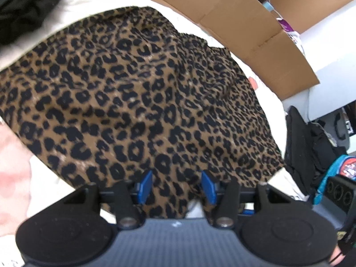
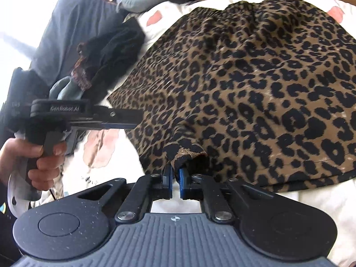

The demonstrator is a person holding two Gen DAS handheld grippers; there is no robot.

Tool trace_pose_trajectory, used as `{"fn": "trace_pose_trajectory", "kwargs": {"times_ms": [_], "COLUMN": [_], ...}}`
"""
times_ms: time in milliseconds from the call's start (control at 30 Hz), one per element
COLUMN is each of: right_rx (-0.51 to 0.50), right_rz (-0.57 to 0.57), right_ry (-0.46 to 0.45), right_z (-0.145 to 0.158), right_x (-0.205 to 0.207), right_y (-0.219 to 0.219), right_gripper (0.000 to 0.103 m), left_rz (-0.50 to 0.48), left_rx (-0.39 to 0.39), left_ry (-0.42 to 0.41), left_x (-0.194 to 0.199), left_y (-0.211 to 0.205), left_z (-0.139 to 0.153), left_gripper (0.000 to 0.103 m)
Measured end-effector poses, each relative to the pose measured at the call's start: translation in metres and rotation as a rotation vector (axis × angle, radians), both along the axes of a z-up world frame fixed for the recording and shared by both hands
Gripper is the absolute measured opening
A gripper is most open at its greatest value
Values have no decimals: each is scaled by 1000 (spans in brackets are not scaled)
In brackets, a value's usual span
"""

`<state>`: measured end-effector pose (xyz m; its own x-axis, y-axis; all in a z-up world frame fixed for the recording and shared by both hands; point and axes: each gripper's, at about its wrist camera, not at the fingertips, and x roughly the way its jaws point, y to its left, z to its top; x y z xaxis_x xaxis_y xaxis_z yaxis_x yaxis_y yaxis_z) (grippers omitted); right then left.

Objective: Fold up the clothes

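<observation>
Two grippers: both work at one garment (image 1: 138,93), a leopard-print piece spread flat on a white sheet (image 1: 66,11) with pink blotches.
Right gripper (image 2: 175,173): jaws pinched tight on the garment's near hem, where a small fold of cloth bunches up between the blue pads.
Left gripper (image 1: 176,185): jaws about half open over the garment's near edge; cloth lies between the blue pads, but they do not press it.
Left hand (image 2: 42,155): grips the left gripper's handle, beside the garment.
Box (image 1: 233,17): brown cardboard, beyond the garment.
Dark clothes (image 2: 111,51): heaped just beside the garment.
</observation>
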<state>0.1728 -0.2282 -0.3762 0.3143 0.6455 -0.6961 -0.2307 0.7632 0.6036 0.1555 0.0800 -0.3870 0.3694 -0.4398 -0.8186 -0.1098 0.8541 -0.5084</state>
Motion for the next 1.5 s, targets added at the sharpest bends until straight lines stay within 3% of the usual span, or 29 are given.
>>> {"fn": "trace_pose_trajectory", "kwargs": {"times_ms": [233,467,567,600,633,667,767,833,933,1267,1500], "right_rx": [-7,50,102,109,119,129,142,146,148,20,-34], "right_rz": [43,-47,-101,-113,-124,-132,-150,-158,-149,22,83], "right_ry": [14,47,57,58,61,64,58,51,19,-128,-159], "right_z": [-8,-7,-5,-5,-5,-5,-6,-6,-4,12,13], "right_x": [-7,-7,-7,-7,-7,-7,-7,-6,-7,-18,-25], "right_y": [17,3,-9,-11,-13,-14,-15,-15,-12,19,32], "right_gripper": [2,7,18,29,34,34,32,8,2,0,0], "left_rz": [-17,-28,-34,-36,-36,-36,-36,-32,-27,53,147], "left_rx": [-88,-94,-96,-96,-96,-99,-107,-118,-140,-292,-383], "left_ry": [51,54,50,48,48,50,55,60,73,192,281], "left_x": [-5,-7,-6,-6,-5,-5,-5,-5,-5,-10,-14], "left_y": [-12,-18,-19,-20,-20,-20,-21,-20,-19,-13,-6], "left_z": [-10,-11,-10,-10,-9,-9,-9,-9,-9,-25,-45], "left_gripper": [52,52,52,52,52,52,52,52,51,47,30]}}
